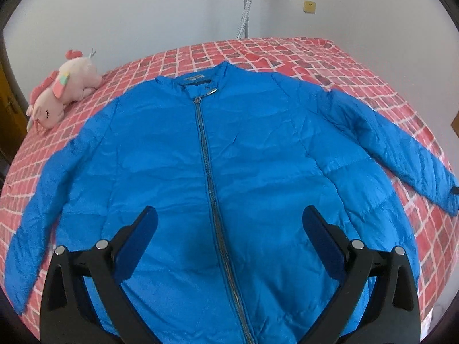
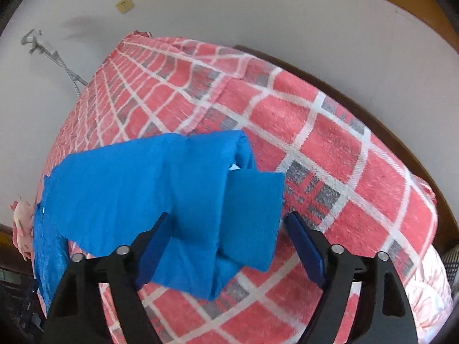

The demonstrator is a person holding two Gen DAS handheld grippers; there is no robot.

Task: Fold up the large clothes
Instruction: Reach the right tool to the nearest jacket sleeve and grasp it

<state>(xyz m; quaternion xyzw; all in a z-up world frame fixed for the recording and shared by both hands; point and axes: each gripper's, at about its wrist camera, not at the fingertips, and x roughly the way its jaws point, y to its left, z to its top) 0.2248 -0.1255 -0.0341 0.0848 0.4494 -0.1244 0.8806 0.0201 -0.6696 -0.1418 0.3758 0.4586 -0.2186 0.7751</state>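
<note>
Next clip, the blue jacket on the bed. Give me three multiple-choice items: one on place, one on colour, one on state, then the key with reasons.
1. Where is the plush toy?
A. on the jacket
B. on the bedspread beside the jacket's shoulder
C. on the floor

2. Bedspread colour?
A. red with white grid lines
B. plain green
C. yellow stripes

3. The jacket zipper is:
A. fully open
B. closed up to the collar
C. missing

Key: B, it lies on bare bedspread; A, checks show around the jacket; B, the teeth join along the front.
</note>
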